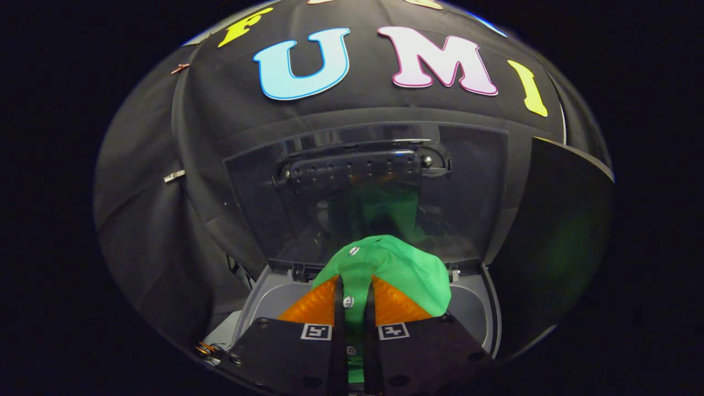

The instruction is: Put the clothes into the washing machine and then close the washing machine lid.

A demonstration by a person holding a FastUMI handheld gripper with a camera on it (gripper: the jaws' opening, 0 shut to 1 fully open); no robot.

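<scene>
Item: green garment (396, 267), buttoned, with small white buttons along a placket. Position: pinched between the jaws of the gripper (352, 300), a narrow strip of the fabric running down the slot between the two fingers (338, 308), one button sitting in that slot. The rest of the cloth bunches in a rounded mound just ahead of the fingertips and spills over to the right side. The jaws stand nearly pressed together, with only the cloth between them.

Carried over: the washing machine (478, 308), a top-loader. Its grey top rim and the curved edge of the tub opening show to either side of the fingers, below the garment. The garment hangs above this opening, held clear of it; whether any hem touches the rim cannot be told.

Lid (467, 181): translucent dark panel, raised upright beyond the garment, hinged at the back edge of the opening. A dark handle bar (352, 170) with a row of small holes runs across its upper part. A dim green reflection of the garment shows in the panel.

Surroundings: black cloth booth wall (165, 231) behind and to the left of the lid; a dark flat panel (561, 236) stands to the right of the machine.
</scene>
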